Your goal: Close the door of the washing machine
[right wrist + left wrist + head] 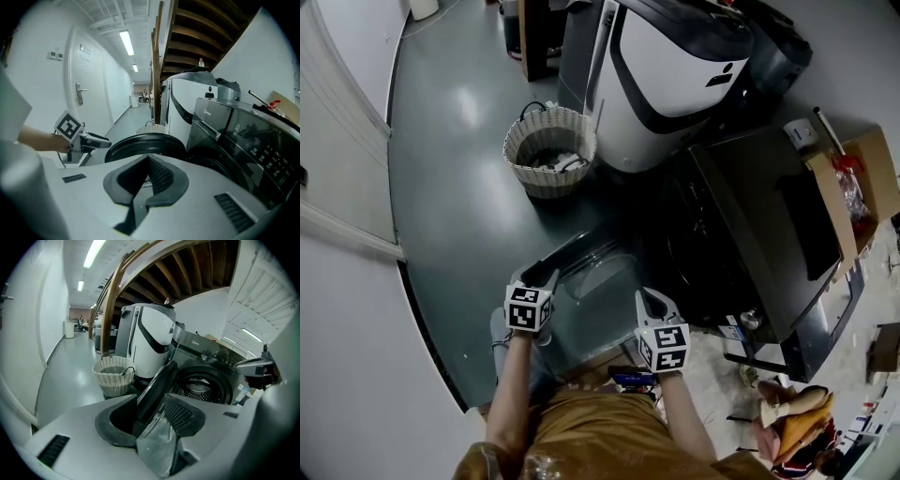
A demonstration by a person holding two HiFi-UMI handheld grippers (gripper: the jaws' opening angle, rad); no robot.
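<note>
The dark front-loading washing machine (750,225) stands at the right, its round drum opening (206,385) uncovered. Its door (595,267) hangs wide open, swung out toward me. My left gripper (546,279) is at the door's outer rim. In the left gripper view the jaws (147,401) stand open, with the door's edge (157,385) running between the fingers. My right gripper (652,298) hovers just this side of the door, near the machine's front. Its fingertips (147,158) meet with nothing between them, and the door (143,143) lies just beyond.
A wicker basket (549,150) stands on the grey floor beyond the door. A tall white-and-black appliance (675,75) stands next to the washer. A cardboard box (862,187) rests on the washer's far side. A white wall (347,309) runs along the left, and clutter lies at lower right.
</note>
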